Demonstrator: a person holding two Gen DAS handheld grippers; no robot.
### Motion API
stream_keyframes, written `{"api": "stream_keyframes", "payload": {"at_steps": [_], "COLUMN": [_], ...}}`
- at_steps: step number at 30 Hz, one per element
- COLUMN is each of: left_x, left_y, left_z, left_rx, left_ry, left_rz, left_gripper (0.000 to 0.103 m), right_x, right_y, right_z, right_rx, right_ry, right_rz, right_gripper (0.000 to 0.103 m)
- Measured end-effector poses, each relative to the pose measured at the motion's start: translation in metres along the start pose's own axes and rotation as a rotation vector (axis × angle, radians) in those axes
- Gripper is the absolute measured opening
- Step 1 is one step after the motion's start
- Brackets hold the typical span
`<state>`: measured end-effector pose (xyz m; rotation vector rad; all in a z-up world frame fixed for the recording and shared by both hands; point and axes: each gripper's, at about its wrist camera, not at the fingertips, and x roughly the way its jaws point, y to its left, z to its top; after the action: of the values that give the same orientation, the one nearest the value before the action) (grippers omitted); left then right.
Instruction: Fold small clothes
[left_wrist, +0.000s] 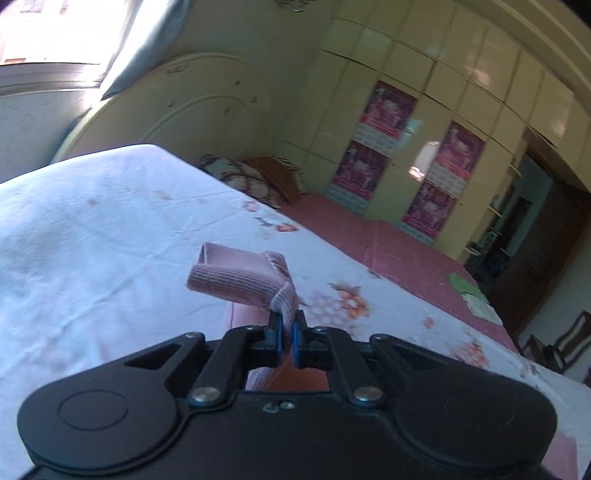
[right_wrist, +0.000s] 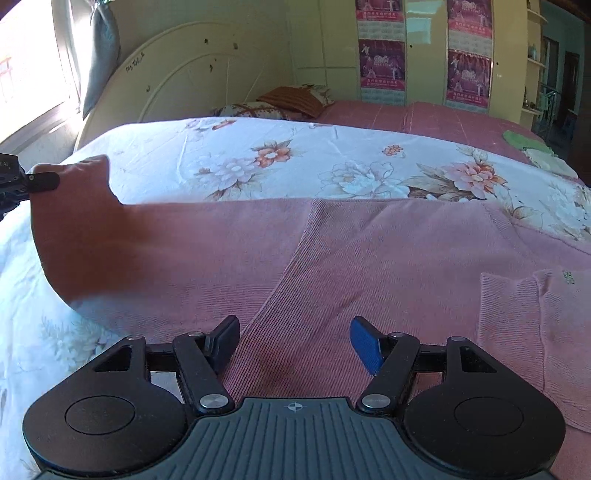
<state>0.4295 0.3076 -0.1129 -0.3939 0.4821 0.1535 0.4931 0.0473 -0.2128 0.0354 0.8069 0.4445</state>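
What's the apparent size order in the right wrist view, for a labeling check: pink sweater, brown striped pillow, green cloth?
1. pink sweater, by far the largest, though nearest the camera.
2. brown striped pillow.
3. green cloth, slightly smaller; both are far away, so unsure.
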Motion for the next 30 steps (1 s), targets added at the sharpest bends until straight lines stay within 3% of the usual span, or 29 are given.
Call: {"api": "stream_keyframes", "payload": {"at_steps": [5, 13, 17, 20, 23, 26, 30], "left_x": [0.007, 0.033, 0.050, 0.041, 0.021, 0.003, -0.011], "left_y": [-0.081, -0.178, -0.201, -0.213, -0.218, -0.204, -0.161], "left_z": [-0.032, -0.111, -0.157, -0.179, -0.182, -0.173, -0.145], "left_rx": [0.136, 0.276, 0.419, 0.562, 0.633, 0.616, 0.464], "left_ry": [0.070, 0.193, 0.331, 0.358, 0.313, 0.285, 0.262], "left_rz": [-0.169, -0.313, -0.285, -0.262, -0.252, -0.238, -0.155], "left_gripper": [0.004, 0.004, 0.011, 0.033, 0.068, 0.068, 0.068], "right_x": [-0.032, -0.088, -0.103, -0.112, -0.118, -0.118, -0.108], "right_y": [-0.034, -0.111, -0.140, -0.148, -0.150, -0.144, -0.125], "right_z": [0.000, -0.019, -0.033, -0.037, -0.037, -0.031, -0.023], "right_rx": [0.043, 0.140, 0.191, 0.201, 0.200, 0.180, 0.136], "right_ry": [-0.040, -0.067, -0.056, -0.061, -0.071, -0.078, -0.077], "right_rz": [-0.055, -0.197, -0.210, -0.201, -0.174, -0.135, -0.068], "right_gripper": [0.067, 0.067, 0.067, 0.067, 0.067, 0.067, 0.067]}}
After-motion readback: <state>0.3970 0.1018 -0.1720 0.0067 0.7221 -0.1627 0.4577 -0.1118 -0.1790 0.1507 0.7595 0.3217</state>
